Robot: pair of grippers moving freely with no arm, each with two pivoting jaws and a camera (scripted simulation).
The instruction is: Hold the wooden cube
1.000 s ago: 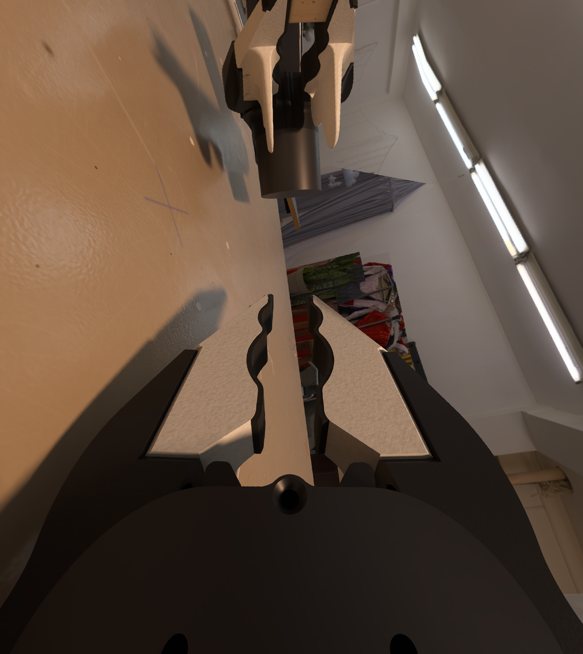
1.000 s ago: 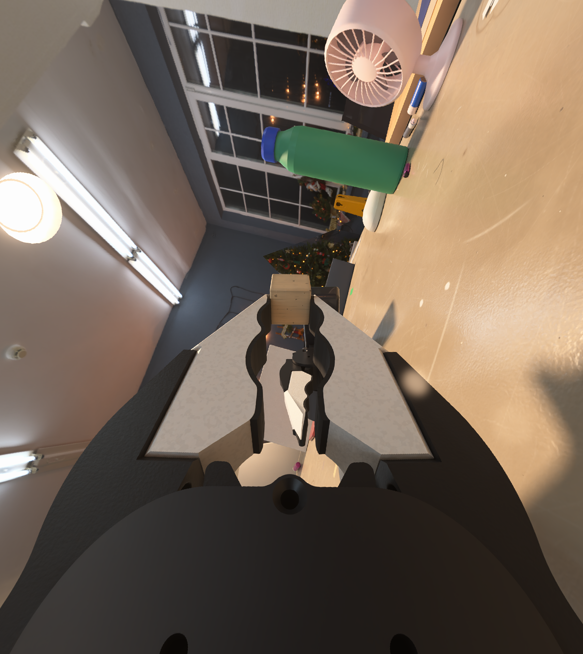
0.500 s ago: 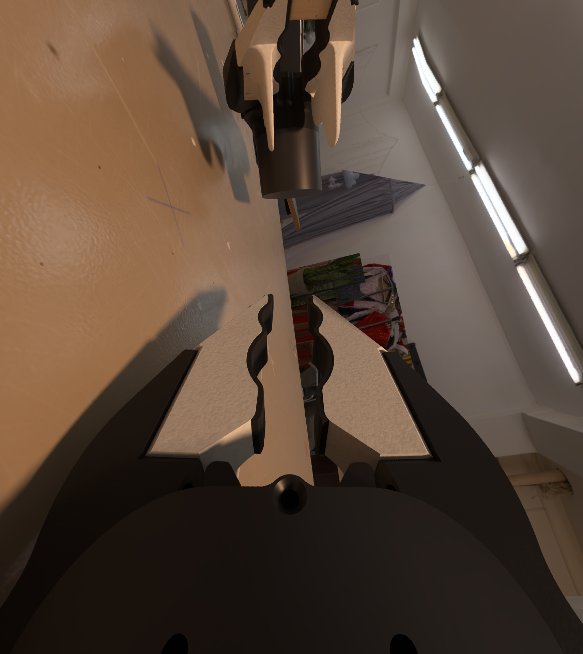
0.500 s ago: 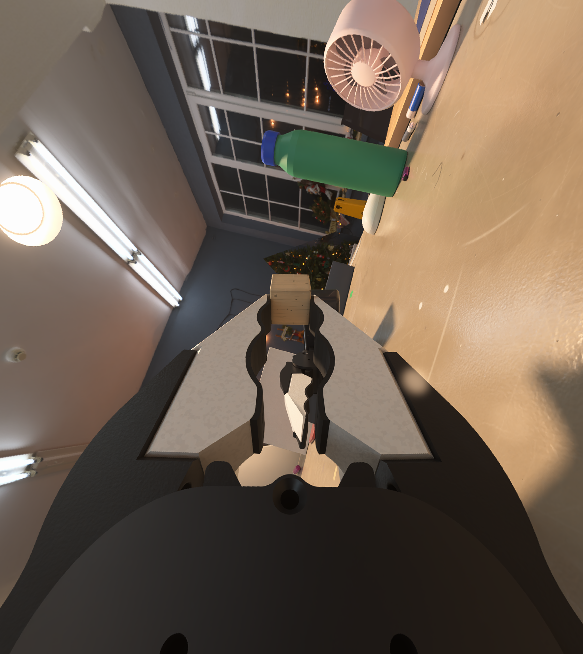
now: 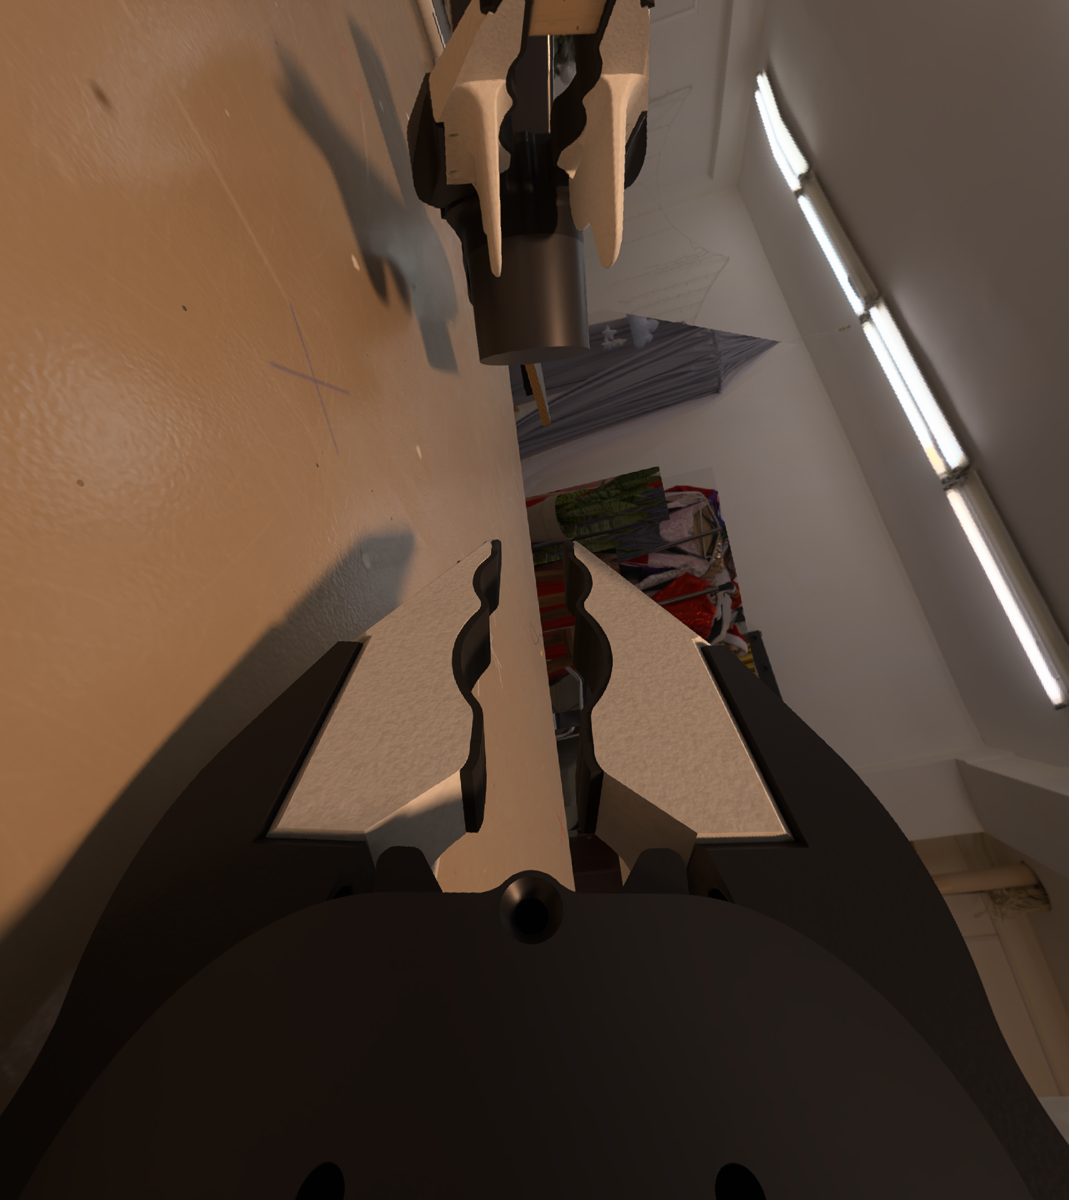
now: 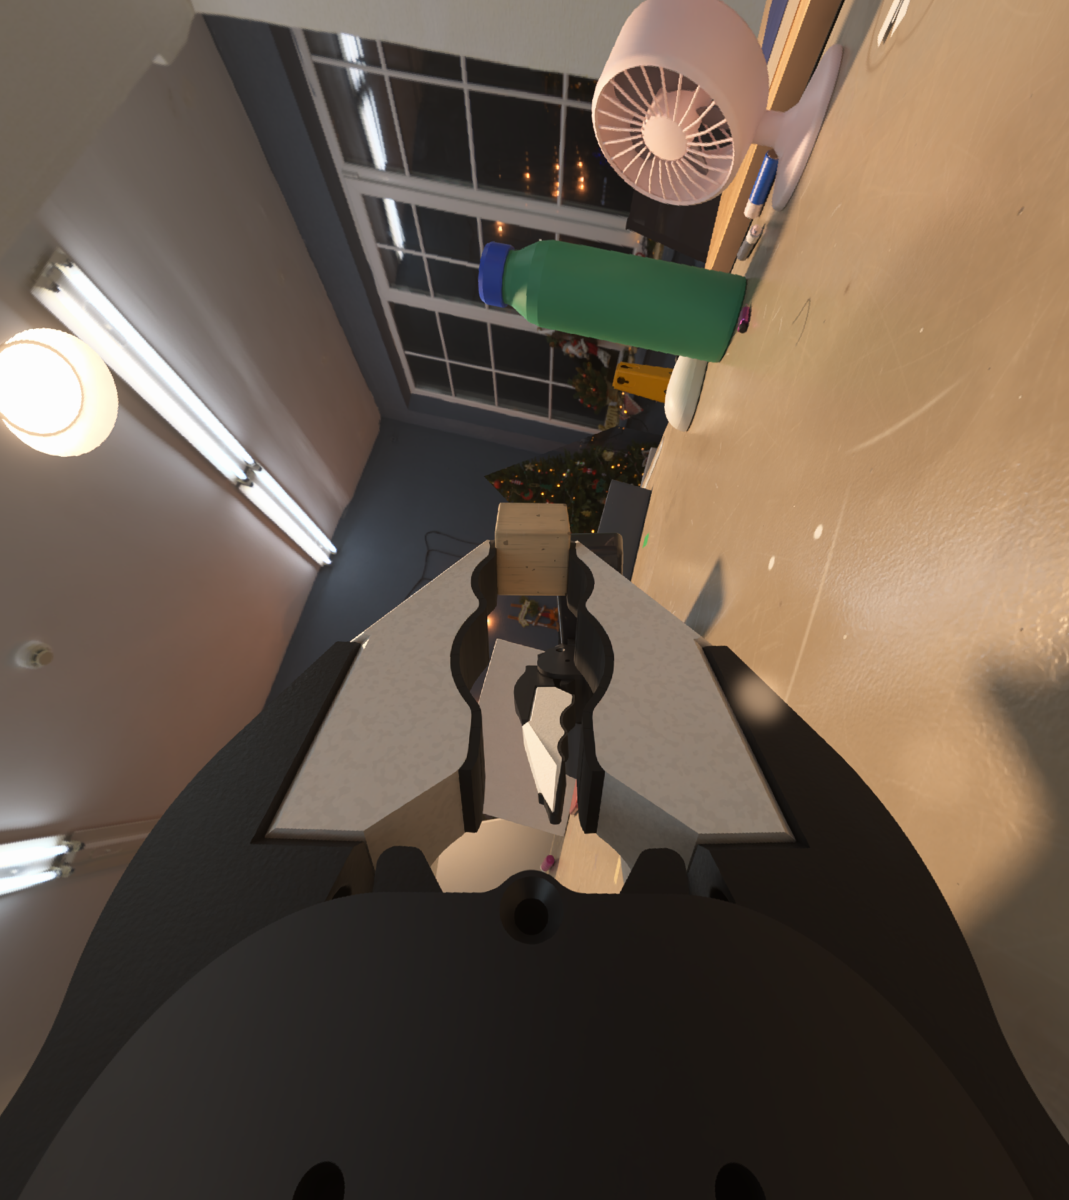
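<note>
My right gripper [image 6: 533,552] is shut on the wooden cube [image 6: 531,552], a small pale block pinched between its fingertips and held in the air beside the tan table [image 6: 908,519]. In the left wrist view the cube [image 5: 570,18] shows at the top edge, held by the right gripper, whose dark round body [image 5: 531,292] points toward me. My left gripper [image 5: 535,552] is open and empty, its fingers a small gap apart, close above the table [image 5: 129,389]. Part of the left gripper [image 6: 541,714] shows through the gap between the right gripper's fingers.
A green bottle with a blue cap [image 6: 616,299] stands on the table beyond the cube. A pink fan [image 6: 674,110] stands farther off, with markers [image 6: 760,188] beside its base. A white rounded object [image 6: 681,396] lies near the bottle.
</note>
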